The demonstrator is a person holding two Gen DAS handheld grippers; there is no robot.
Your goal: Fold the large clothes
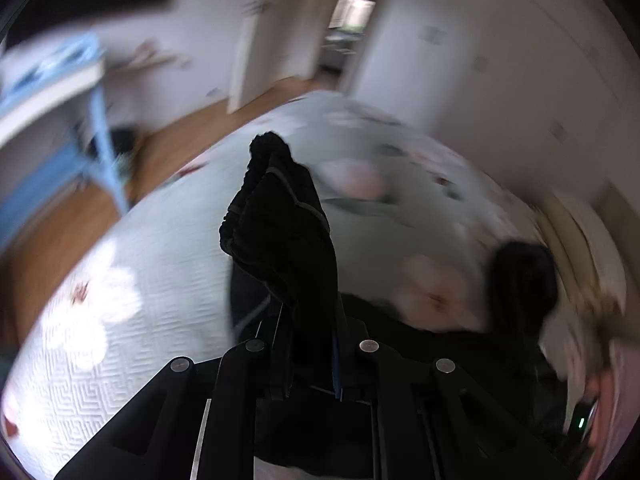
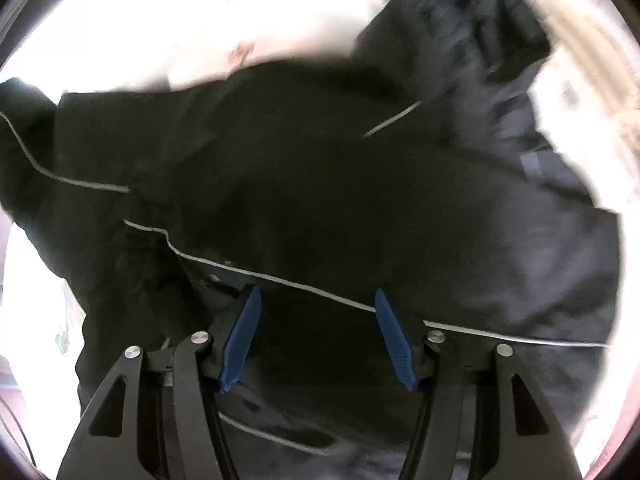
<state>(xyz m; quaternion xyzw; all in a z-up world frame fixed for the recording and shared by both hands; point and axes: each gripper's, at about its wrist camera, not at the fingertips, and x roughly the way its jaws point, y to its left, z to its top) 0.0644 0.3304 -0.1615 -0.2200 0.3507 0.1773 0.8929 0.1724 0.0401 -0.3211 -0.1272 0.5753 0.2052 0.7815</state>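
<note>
A bunched fold of the black garment point(image 1: 280, 224) is clamped between the fingers of the left claw point(image 1: 310, 320). The cloth rises straight ahead of that claw and is lifted above the bed point(image 1: 160, 280). The fingers themselves are almost wholly covered by the fabric; only a thin blue edge is seen at the right side of the fold. A second dark mass of the garment is seen to the right of the claw, blurred by motion.

The right claw point(image 2: 316, 320) is released, its blue pads point(image 2: 242, 340) set well apart. The garment is spread directly beneath and ahead of it, with a thin pale stripe point(image 2: 280, 280) running across between the pads. Whether the pads touch the cloth cannot be told. The bed beyond is overexposed, and the far end of the garment is blurred.
</note>
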